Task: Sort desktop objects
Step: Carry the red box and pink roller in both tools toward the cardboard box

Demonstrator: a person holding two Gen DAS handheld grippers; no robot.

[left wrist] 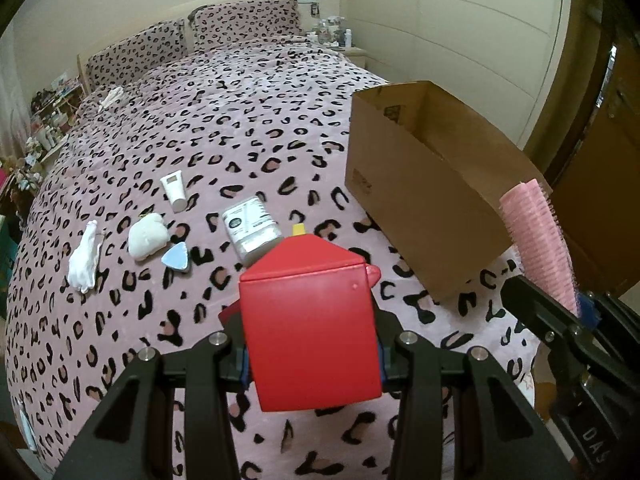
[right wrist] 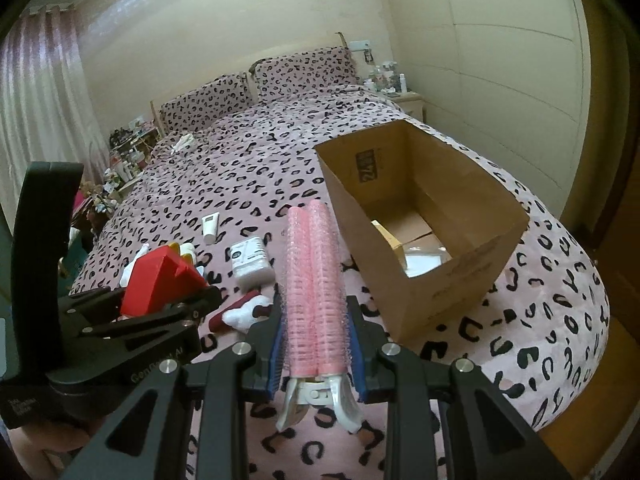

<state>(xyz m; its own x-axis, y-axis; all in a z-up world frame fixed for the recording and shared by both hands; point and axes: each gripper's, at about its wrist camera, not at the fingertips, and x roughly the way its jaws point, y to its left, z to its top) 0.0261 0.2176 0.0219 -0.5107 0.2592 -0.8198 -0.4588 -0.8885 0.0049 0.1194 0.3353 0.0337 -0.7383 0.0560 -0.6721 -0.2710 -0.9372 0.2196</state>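
The left gripper (left wrist: 312,354) has its jaws closed on a red box (left wrist: 310,320) with a sloped top, held above the bed (left wrist: 240,128). The right gripper (right wrist: 316,344) has its jaws closed on a pink hair roller clip (right wrist: 314,284) with a white handle. An open cardboard box (right wrist: 460,280) sits on the bed, just beyond the clip. A white jar (left wrist: 250,230), a white tube (left wrist: 175,190) and a white sock (left wrist: 83,258) lie left of the cardboard box.

Nightstand bottles (left wrist: 334,32) too small to identify.
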